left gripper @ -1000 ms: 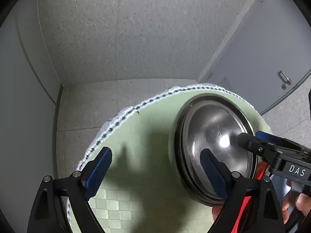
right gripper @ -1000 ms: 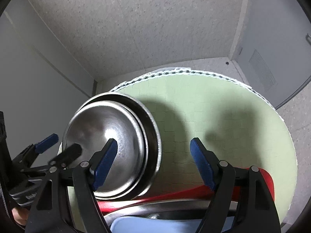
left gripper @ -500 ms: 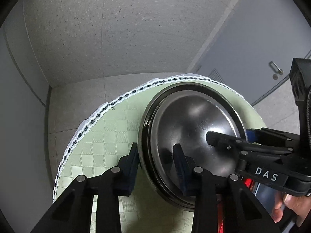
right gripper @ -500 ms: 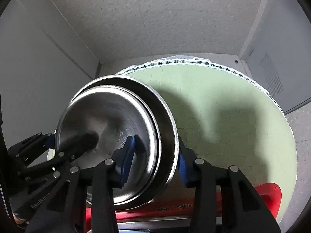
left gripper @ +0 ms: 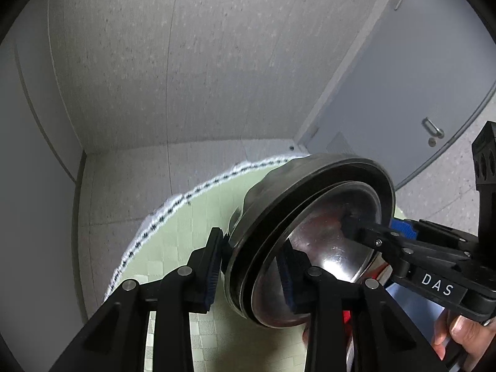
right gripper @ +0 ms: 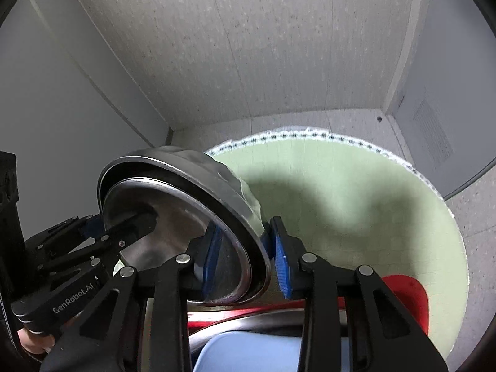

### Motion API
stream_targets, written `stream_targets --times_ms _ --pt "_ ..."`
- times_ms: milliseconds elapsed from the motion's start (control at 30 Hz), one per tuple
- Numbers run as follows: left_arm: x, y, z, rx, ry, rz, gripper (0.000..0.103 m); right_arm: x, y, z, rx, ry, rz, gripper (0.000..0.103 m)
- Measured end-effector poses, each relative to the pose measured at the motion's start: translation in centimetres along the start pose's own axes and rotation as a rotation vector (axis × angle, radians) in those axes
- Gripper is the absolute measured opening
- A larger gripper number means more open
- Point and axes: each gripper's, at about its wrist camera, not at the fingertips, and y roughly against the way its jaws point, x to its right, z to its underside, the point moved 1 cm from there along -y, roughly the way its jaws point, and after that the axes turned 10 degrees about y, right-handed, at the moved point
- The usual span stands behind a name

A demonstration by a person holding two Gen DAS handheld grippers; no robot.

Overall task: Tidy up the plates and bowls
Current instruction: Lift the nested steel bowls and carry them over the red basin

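Observation:
Two nested steel bowls [left gripper: 313, 210] are held up off the round green table mat [left gripper: 173, 248], tilted on edge. My left gripper [left gripper: 251, 266] is shut on their rim from one side, one finger inside the inner bowl, one outside. My right gripper [right gripper: 245, 254] is shut on the opposite rim of the same bowls [right gripper: 173, 204]. Each gripper shows in the other's view: the right one [left gripper: 403, 245] and the left one [right gripper: 102, 235].
A red plate [right gripper: 409, 294] lies on the green mat [right gripper: 356, 192] at the near edge, with a steel dish [right gripper: 266, 322] and a pale blue item [right gripper: 248, 353] on it. Speckled floor, grey walls and a grey door [left gripper: 403, 99] surround the table.
Both grippers closed on the bowls' rim, then lifted the nested bowls off the mat and tilted them up on edge.

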Motion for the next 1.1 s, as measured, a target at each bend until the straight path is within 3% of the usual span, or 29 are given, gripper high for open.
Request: stream_targets --times_ms 800,1100 --pt "2.1 5.8 1.3 0.095 -0.085 0.020 0.030 0.8 5.7 -0.2 0.129 -0.060 -0.025 0.032" --pt "4.8 9.7 4.0 0.109 -0.133 0.086 0.030 1.8 11.1 1.6 0.176 -0.091 0.019 0.032"
